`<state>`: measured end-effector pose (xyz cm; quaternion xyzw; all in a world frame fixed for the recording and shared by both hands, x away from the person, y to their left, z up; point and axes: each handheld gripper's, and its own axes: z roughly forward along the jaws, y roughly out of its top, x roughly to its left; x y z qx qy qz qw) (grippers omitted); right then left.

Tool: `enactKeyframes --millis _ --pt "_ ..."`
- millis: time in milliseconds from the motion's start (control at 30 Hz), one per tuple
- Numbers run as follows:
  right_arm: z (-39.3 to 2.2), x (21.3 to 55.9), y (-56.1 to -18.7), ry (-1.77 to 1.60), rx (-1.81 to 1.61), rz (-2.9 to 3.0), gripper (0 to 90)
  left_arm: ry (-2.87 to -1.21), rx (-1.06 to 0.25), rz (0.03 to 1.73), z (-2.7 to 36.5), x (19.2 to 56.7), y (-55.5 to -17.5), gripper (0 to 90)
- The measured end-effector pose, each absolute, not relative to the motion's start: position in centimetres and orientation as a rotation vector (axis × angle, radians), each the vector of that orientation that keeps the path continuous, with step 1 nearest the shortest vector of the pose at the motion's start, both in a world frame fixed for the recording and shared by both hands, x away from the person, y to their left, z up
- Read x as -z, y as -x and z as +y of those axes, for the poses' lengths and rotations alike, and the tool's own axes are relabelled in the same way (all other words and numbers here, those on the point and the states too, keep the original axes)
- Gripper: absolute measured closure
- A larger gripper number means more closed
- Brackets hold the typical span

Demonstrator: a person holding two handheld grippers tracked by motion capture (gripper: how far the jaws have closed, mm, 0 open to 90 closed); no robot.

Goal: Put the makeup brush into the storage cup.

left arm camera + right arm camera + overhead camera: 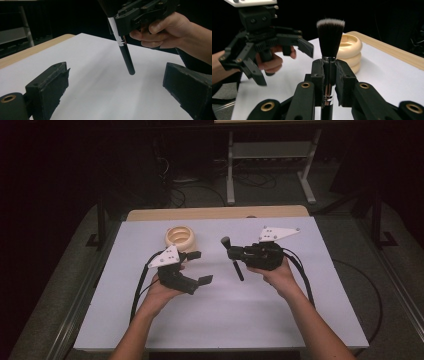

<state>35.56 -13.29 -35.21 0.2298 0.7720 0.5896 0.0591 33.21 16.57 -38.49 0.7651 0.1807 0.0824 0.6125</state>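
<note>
High view is showing the right gripper (231, 251) clamping a makeup brush (233, 257) bristles-up above the table's (280, 305) middle, while the left gripper (199, 267), jaws spread wide and empty, is waiting near the cream holder (180, 238), apparently awaiting a handover needing careful alignment on the handle.

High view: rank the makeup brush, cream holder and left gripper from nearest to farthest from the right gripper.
1. Makeup brush: clamped in the right gripper itself.
2. Left gripper: open, to its left.
3. Cream holder: farther left, toward the table's back.
</note>
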Motion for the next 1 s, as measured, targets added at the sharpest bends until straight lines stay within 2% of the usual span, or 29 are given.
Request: enactKeyframes --millis 467,567,733,1000 --pt "-11.4 35.2 -34.6 -0.638 -1.835 2.363 77.4 -1.761 -0.153 0.405 14.6 38.9 -32.8 7.5" --pt "-11.0 35.3 -34.4 -0.624 -1.844 2.364 77.4 -1.751 -0.143 0.399 14.4 39.0 -32.8 14.0" --pt "-10.6 35.4 -34.3 -0.619 -1.873 2.363 77.4 -1.747 -0.144 0.399 14.0 39.2 -32.8 15.3" --pt "-10.2 35.6 -34.2 -0.615 -1.902 2.36 77.4 -1.744 -0.144 0.387 13.7 39.3 -32.8 33.4"
